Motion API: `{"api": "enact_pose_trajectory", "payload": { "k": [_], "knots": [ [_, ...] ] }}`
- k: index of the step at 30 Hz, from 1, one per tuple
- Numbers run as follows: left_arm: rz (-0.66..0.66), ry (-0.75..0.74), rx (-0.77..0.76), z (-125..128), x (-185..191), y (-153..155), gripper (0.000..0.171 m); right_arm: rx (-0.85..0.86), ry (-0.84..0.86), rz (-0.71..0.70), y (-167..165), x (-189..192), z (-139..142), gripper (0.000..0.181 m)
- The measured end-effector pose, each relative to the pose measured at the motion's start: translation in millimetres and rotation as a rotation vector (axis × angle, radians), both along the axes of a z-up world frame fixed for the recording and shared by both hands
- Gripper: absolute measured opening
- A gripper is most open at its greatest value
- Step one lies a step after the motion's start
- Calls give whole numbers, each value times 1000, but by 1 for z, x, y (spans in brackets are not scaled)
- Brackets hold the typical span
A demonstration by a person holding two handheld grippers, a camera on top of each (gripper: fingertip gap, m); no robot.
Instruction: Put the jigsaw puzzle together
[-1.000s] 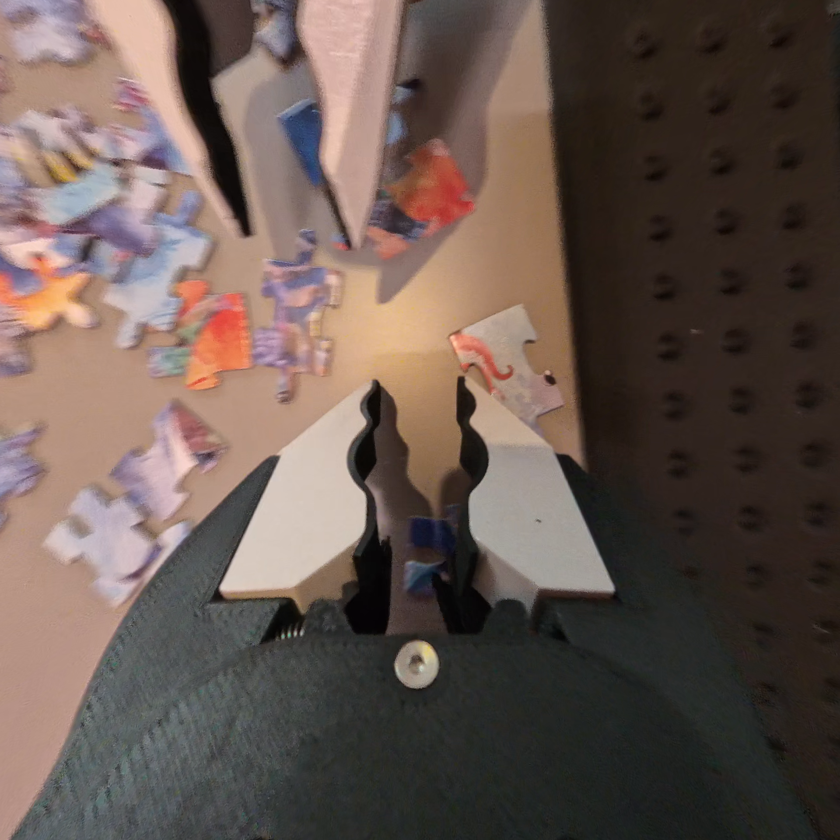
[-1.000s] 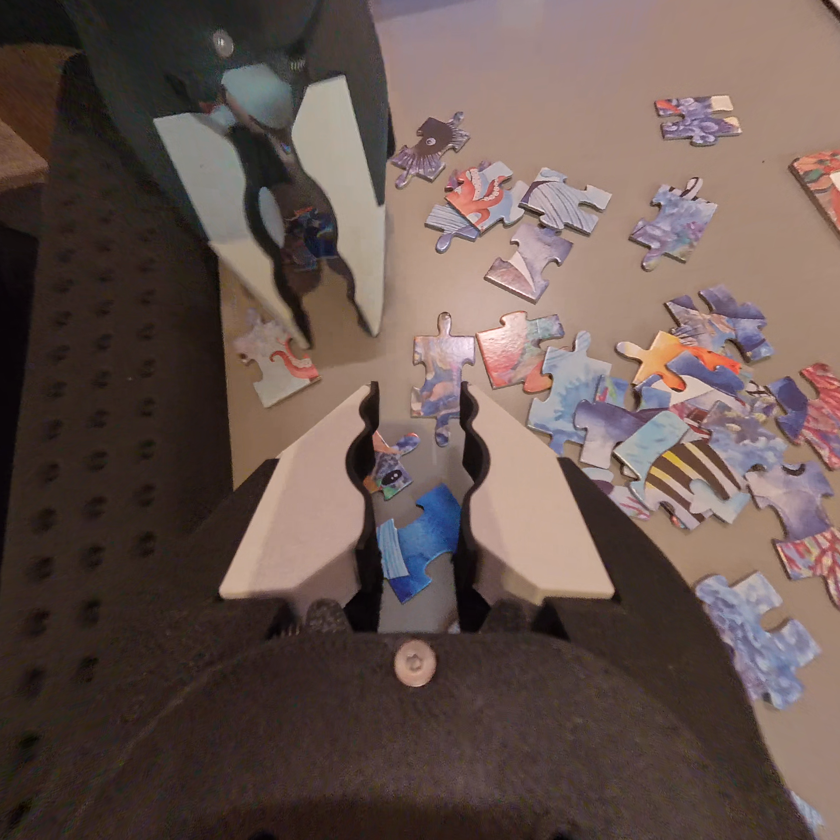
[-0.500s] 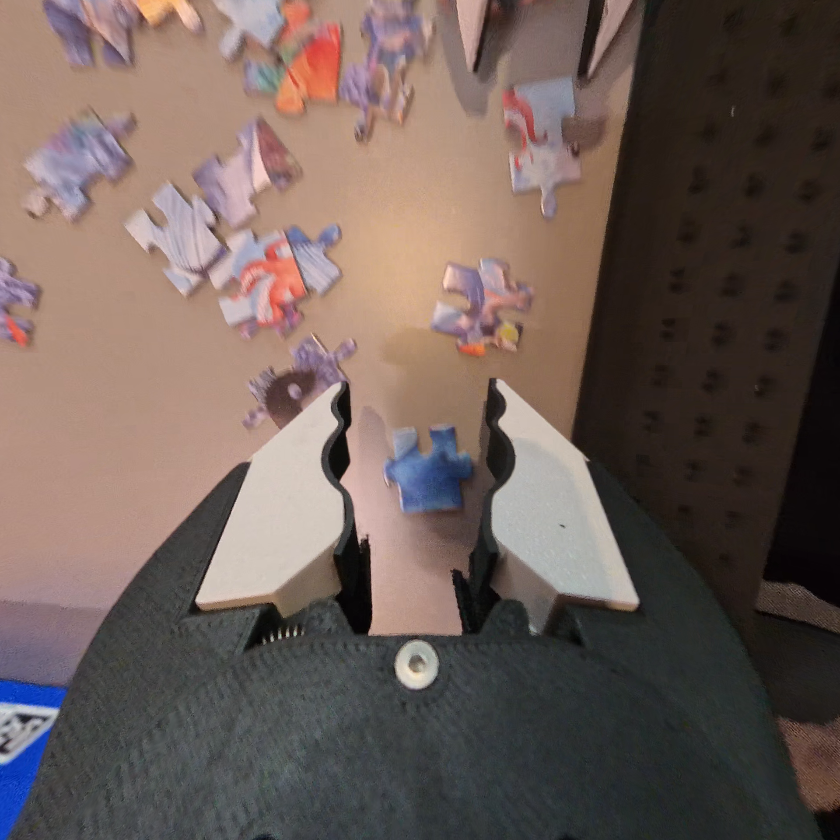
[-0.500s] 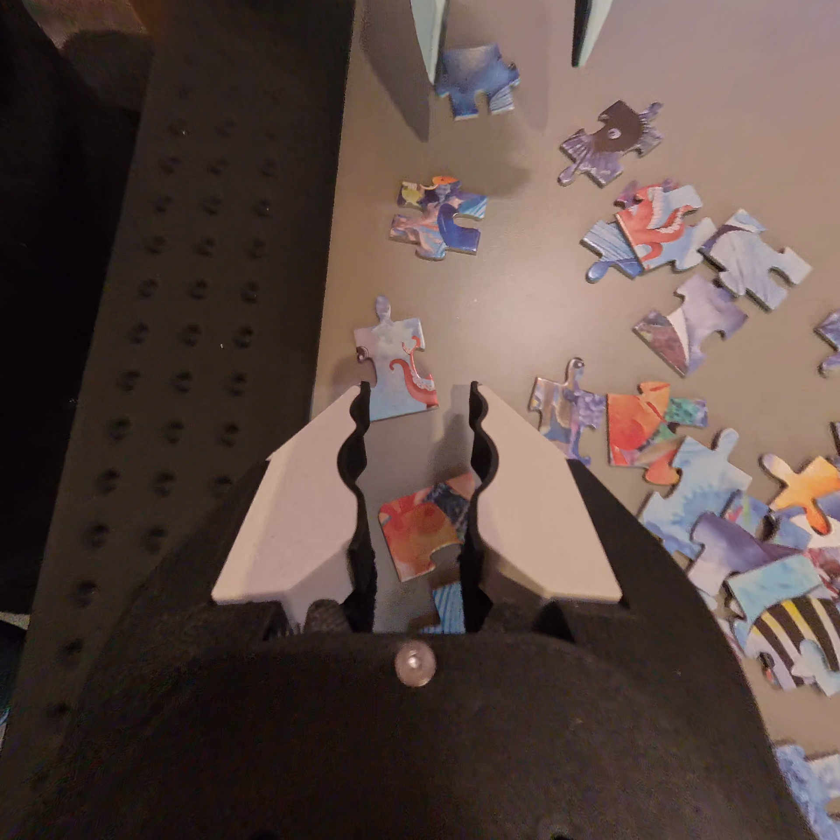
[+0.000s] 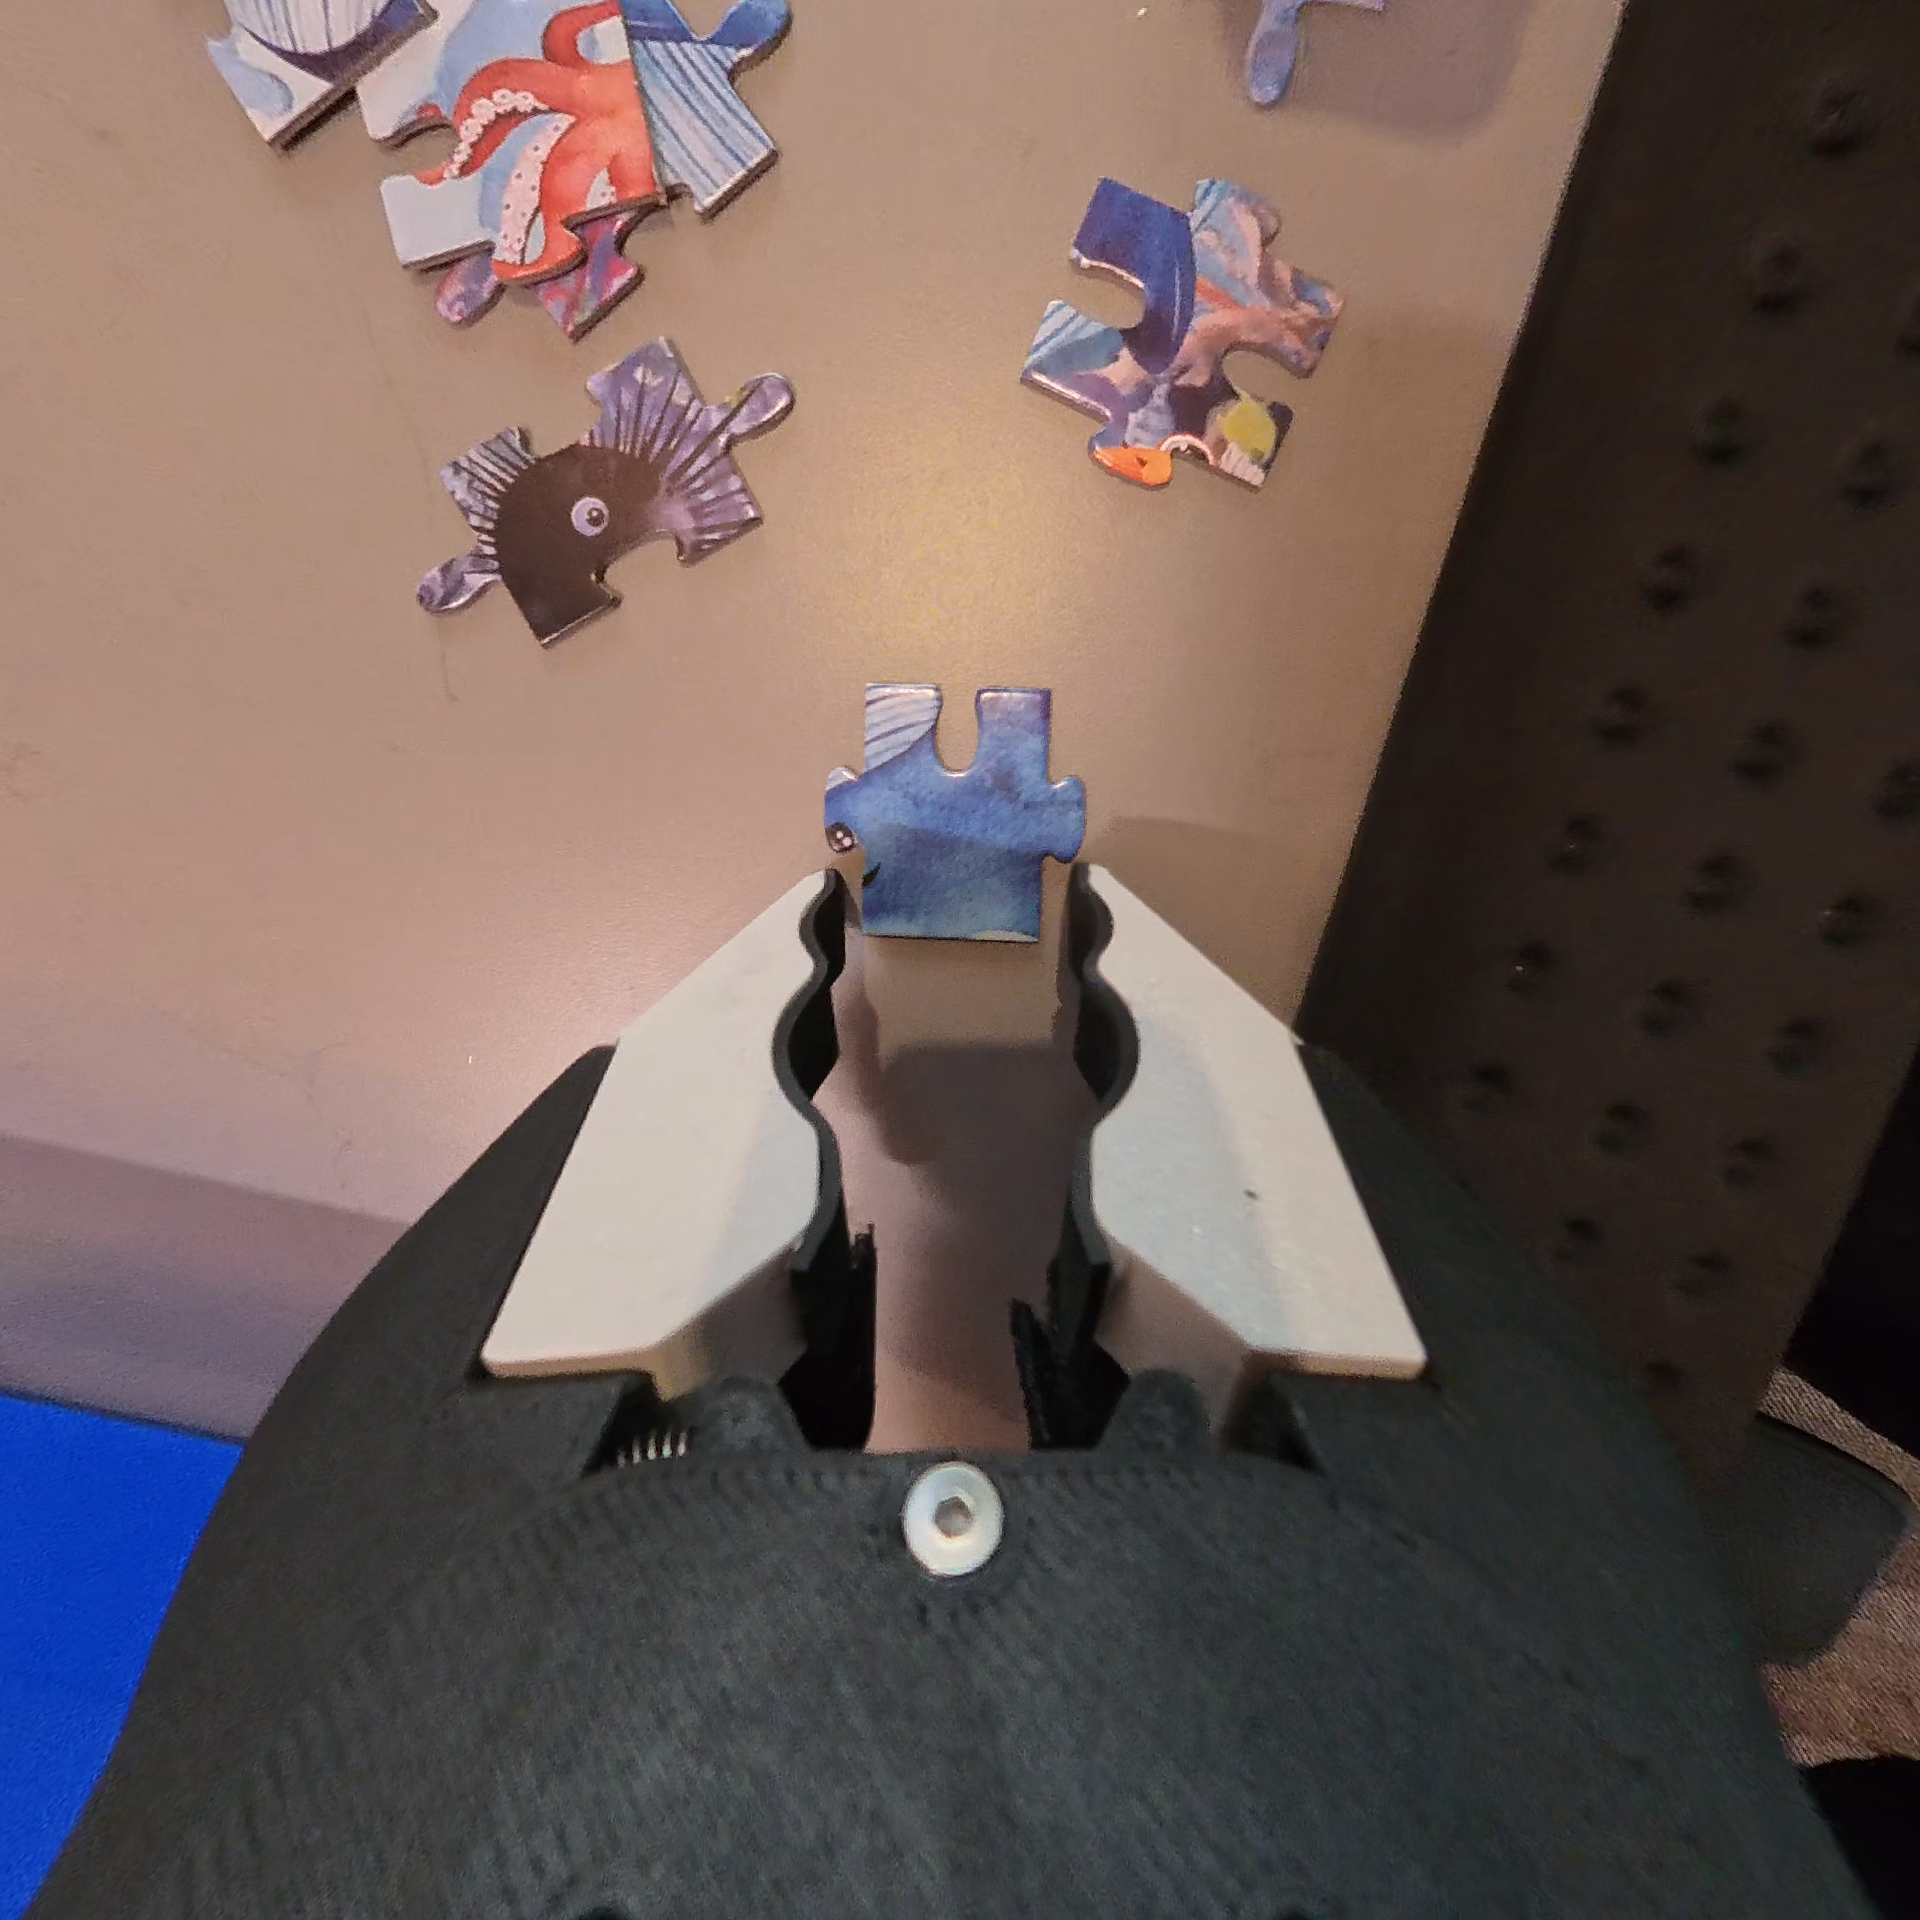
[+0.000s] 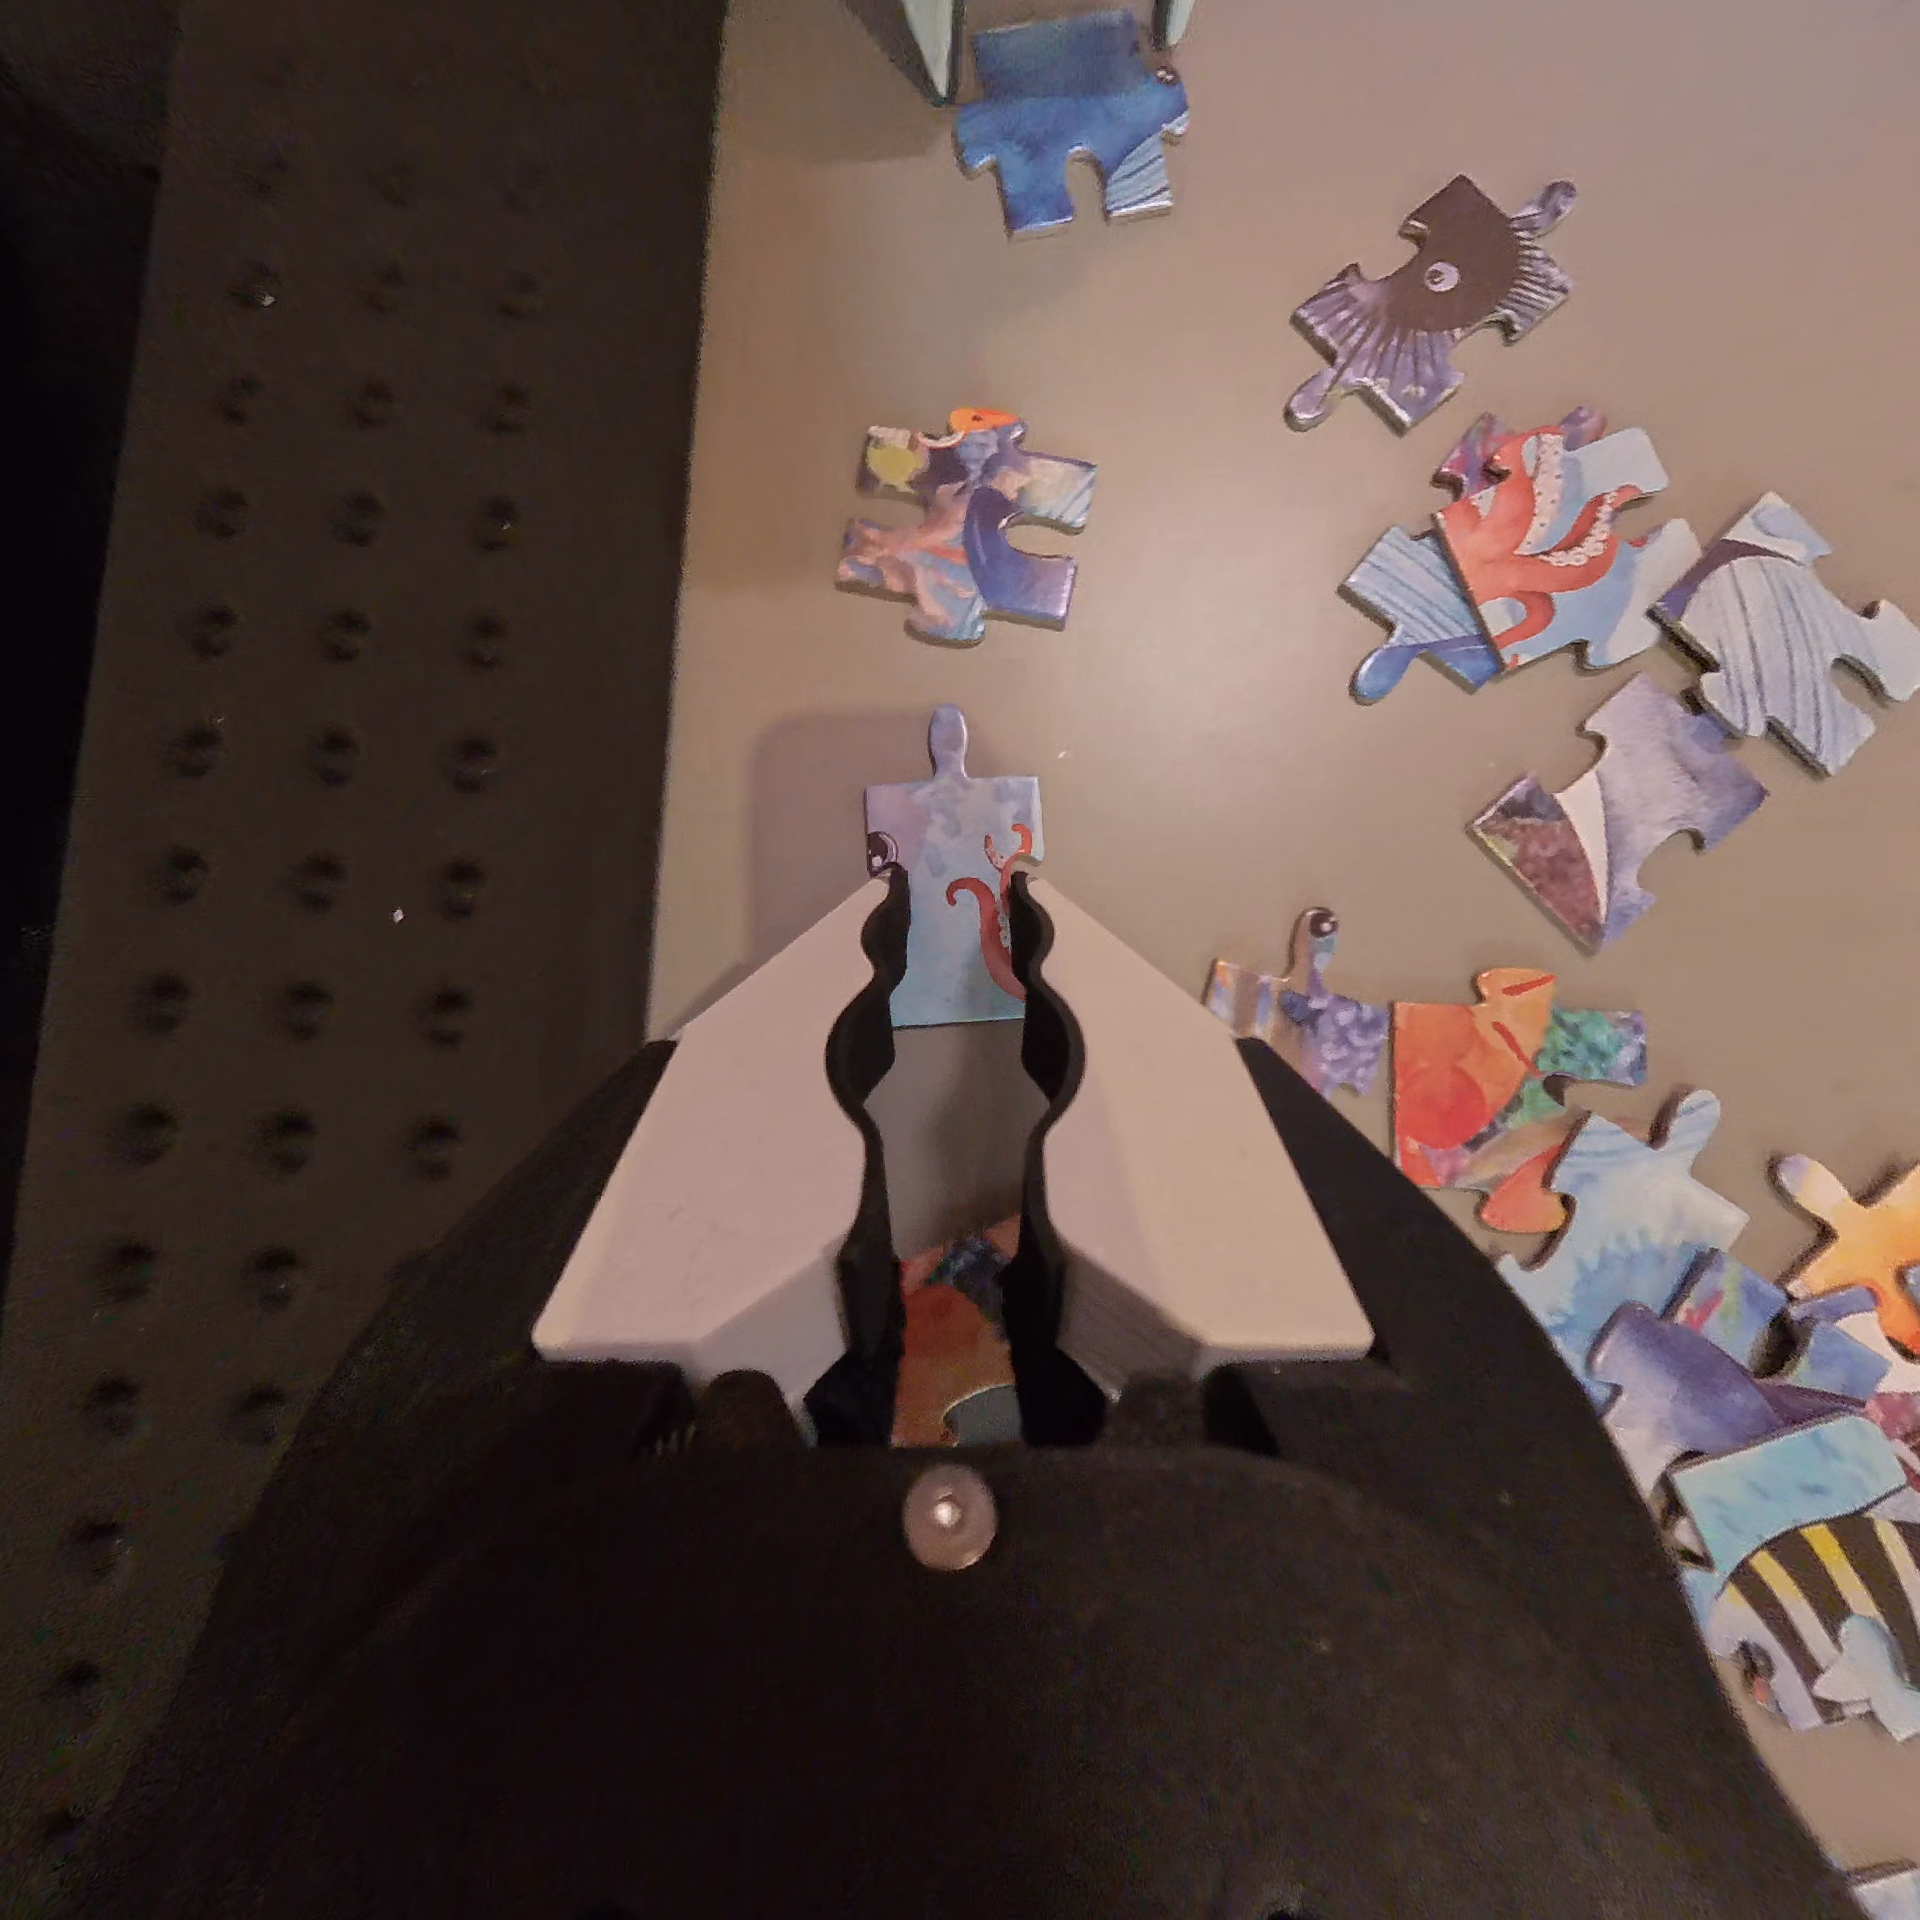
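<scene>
Loose jigsaw pieces lie on a tan table [image 5: 260,831]. My left gripper [image 5: 956,878] is open; its tips stand on either side of the near end of a dark blue piece [image 5: 951,821] that lies flat, not touching it. That gripper [image 6: 1055,62] and the blue piece [image 6: 1070,135] also show at the top of the right wrist view. My right gripper [image 6: 958,883] has closed on the sides of a pale blue piece with red tentacles [image 6: 951,831]. This piece casts a broad shadow to its left.
A dark perforated board [image 6: 364,727] borders the table, also seen in the left wrist view [image 5: 1662,727]. Nearby lie a black fish piece [image 6: 1434,291], a multicoloured piece [image 6: 966,520], an octopus cluster [image 6: 1527,551] and a heap of pieces [image 6: 1714,1351]. The table's edge [image 5: 156,1174] is at lower left.
My left gripper let go of the dark blue piece, opened, and now sits closer over it. My right gripper moved forward to the tentacle piece and its jaws narrowed onto it.
</scene>
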State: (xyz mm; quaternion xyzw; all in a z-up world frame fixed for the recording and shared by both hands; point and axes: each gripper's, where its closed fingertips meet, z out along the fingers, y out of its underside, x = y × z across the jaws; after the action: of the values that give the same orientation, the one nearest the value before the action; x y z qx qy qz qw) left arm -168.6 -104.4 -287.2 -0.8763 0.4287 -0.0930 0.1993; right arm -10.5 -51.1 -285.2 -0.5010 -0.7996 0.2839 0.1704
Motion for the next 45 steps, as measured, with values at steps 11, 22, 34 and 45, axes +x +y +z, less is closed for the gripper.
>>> {"api": "enact_pose_trajectory", "payload": {
  "k": [11, 22, 34, 45],
  "knots": [
    [-10, -9, 86, 8, 1, 20, 43, 0, 51, -101, 25, -24, 22, 34],
    [33, 3, 118, 16, 21, 70, 54, 75, 9, -198, 81, -72, 29, 46],
    [46, 21, 70, 2, 16, 83, 54, 7, -61, -238, 108, -110, 2, 62],
    [56, -30, 137, 15, 30, 105, 56, 70, -2, -382, 142, -117, 5, 60]
  ]
}}
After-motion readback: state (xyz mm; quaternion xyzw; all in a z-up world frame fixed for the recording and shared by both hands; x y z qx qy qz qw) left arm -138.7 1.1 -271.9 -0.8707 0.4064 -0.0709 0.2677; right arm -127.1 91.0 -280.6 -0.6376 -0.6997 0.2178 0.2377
